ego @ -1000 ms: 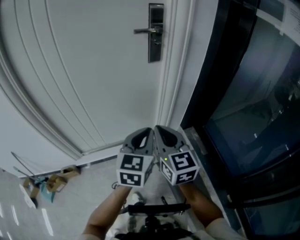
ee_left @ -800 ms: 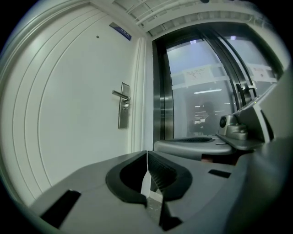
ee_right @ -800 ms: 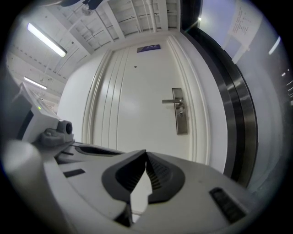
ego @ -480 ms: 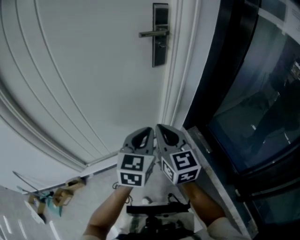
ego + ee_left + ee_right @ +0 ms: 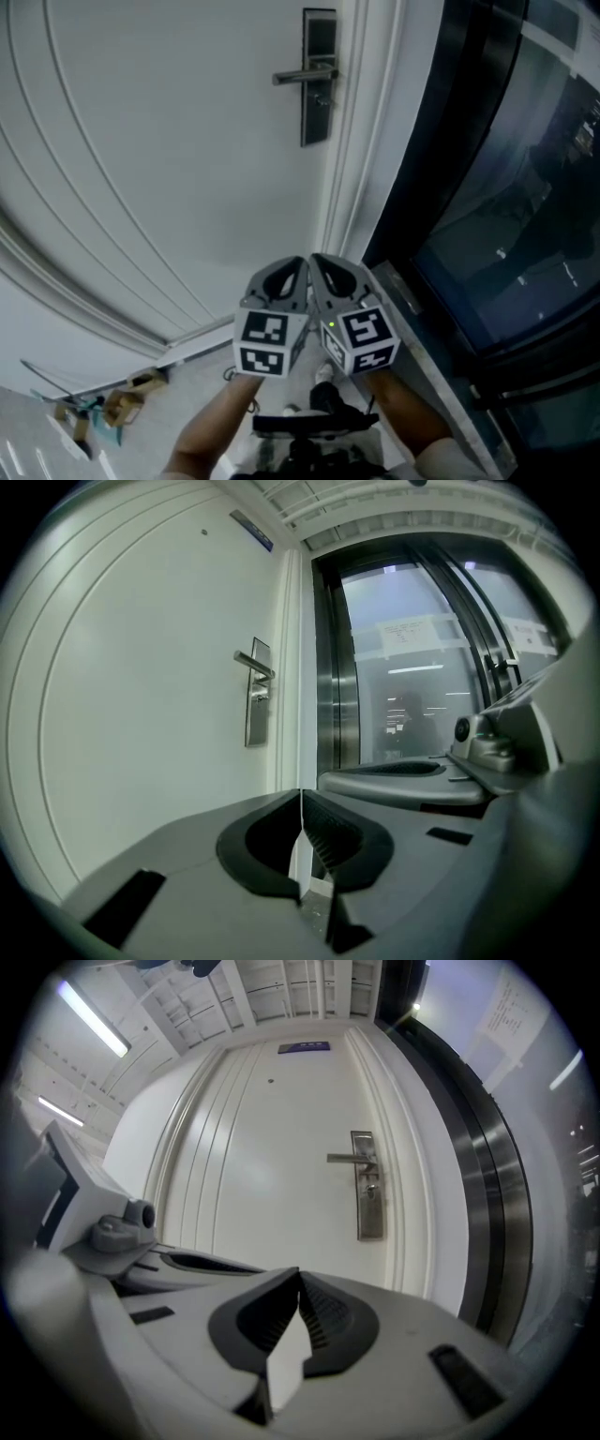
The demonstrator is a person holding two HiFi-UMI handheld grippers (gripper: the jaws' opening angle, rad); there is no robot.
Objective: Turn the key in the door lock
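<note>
Both pressed together, empty: left claw, right claw. Door lock upper centre of frame, well apart. Key barely discernible under handle; likely small, stiff, light metal; pinch flat head.

there is one white door, one lever handle, one dark lock plate, and two grippers: one left gripper, one right gripper.

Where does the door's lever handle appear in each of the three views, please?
Head view: top centre, lever handle pointing left from the dark lock plate.
Left gripper view: left of centre, upper half.
Right gripper view: right of centre, mid-height.
Shared landmark: the lock plate, beside the door's right-hand frame.
</note>
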